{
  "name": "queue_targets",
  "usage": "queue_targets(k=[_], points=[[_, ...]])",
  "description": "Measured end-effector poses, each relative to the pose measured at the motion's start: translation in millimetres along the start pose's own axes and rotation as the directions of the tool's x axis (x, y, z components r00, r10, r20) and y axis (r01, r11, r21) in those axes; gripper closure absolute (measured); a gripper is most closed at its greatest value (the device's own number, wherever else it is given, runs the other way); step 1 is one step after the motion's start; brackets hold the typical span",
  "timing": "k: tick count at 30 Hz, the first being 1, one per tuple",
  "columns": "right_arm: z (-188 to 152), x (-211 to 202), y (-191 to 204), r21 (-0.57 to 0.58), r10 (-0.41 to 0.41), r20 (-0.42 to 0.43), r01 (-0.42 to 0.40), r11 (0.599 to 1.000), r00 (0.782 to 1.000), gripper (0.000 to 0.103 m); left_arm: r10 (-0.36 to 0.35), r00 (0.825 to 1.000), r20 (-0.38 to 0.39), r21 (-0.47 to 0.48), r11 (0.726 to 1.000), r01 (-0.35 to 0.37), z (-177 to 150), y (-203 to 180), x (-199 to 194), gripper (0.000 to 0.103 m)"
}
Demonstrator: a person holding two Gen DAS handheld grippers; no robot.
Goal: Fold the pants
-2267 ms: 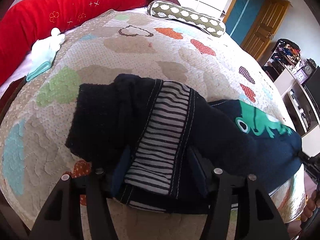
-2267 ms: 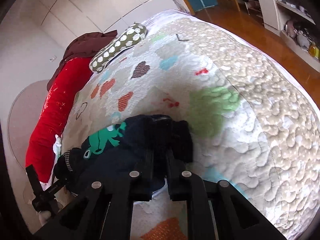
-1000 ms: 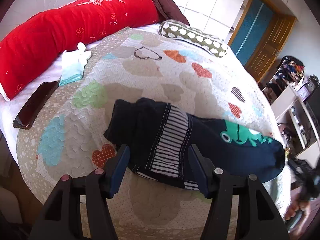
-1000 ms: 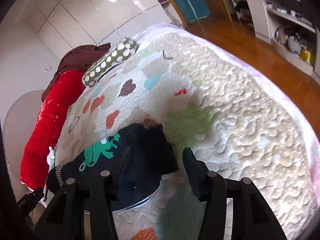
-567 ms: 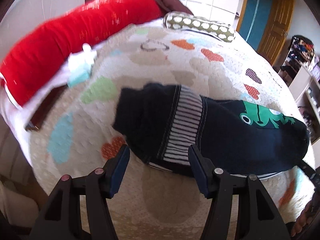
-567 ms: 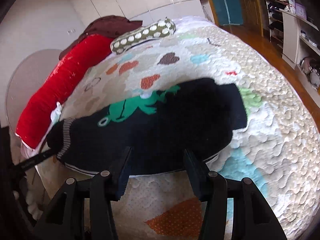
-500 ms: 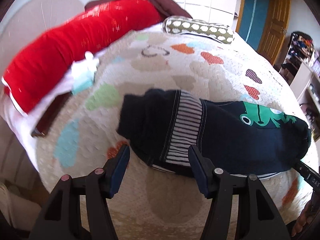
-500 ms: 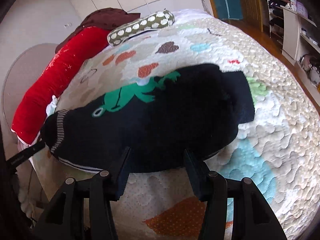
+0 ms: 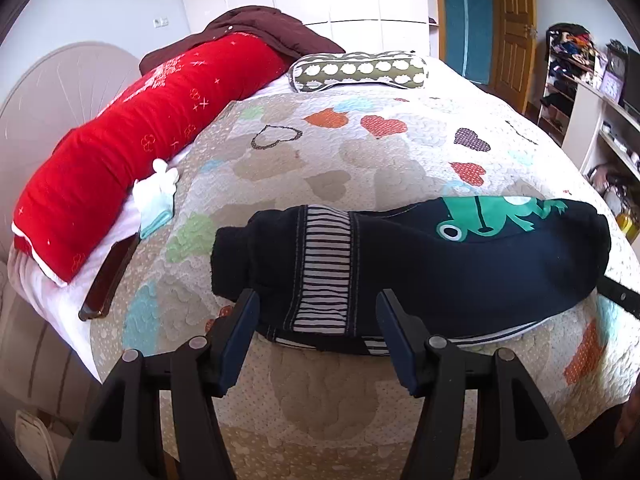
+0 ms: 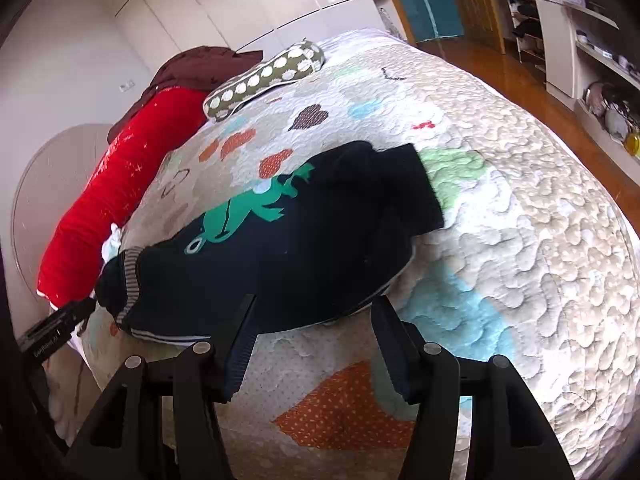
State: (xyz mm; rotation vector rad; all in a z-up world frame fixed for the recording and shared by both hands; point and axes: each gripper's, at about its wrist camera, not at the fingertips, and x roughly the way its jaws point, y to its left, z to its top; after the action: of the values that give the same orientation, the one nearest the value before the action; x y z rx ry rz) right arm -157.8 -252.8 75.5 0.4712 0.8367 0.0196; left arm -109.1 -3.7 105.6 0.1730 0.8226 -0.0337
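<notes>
Left wrist view: one pair of folded navy pants with a green frog print [image 9: 420, 264] near the bed's [image 9: 320, 400] front edge; its near hem is partly hidden behind the left claw [image 9: 318, 332], which stands part open, empty.

Right wrist view: same pants [image 10: 280, 248] just beyond the right claw [image 10: 312, 338], jaws opening, nothing held; the other claw's tip cut off at left.

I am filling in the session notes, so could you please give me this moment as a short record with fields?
Garment: navy pants with green frog print, lying folded on the quilt
Left gripper: open, pads clear of the cloth
Right gripper: jaws opening, nothing between them
Nearby: red bolster, spotted pillow, dark phone
</notes>
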Motion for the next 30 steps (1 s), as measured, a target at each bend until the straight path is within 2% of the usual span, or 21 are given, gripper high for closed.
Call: queue_targets(k=[12,15,17,22,24,25,30], points=[[-1.7,-3.5,-32.4,0.110,0.029,0.027,-0.032,0.993,0.999,0.040,-0.001,1.000,-0.028,0.063,0.998,0.003,3.8,-26.7,2.0,0.040],[-2.0,-6.9,-40.9,0.127,0.027,0.040,-0.032,0.991,0.999,0.038,-0.061,0.997,-0.044,0.061,0.996,0.063,13.1,-35.3,3.1,0.040],[-1.4,-8.7,-45.8,0.135,0.019,0.048,-0.025,0.991,0.999,0.037,-0.125,0.991,-0.056,0.056,0.990,0.128,25.5,-43.8,4.3,0.040],[-0.8,-11.6,-57.4,0.164,0.005,0.064,-0.015,0.986,0.998,0.035,-0.264,0.962,-0.070,0.091,0.959,0.270,64.1,-83.4,7.5,0.038],[0.3,-10.3,-61.4,0.175,0.003,0.063,-0.014,0.985,0.998,0.035,-0.311,0.948,-0.069,0.125,0.940,0.317,80.9,-108.1,11.1,0.033],[1.4,-9.5,-63.6,0.179,0.002,0.062,-0.013,0.984,0.998,0.035,-0.338,0.938,-0.077,0.137,0.928,0.346,88.9,-120.7,14.6,0.033],[11.1,-1.7,-69.5,0.194,0.027,0.063,-0.038,0.980,0.998,0.033,-0.476,0.860,-0.182,0.160,0.849,0.504,120.3,-186.1,46.4,0.033]])
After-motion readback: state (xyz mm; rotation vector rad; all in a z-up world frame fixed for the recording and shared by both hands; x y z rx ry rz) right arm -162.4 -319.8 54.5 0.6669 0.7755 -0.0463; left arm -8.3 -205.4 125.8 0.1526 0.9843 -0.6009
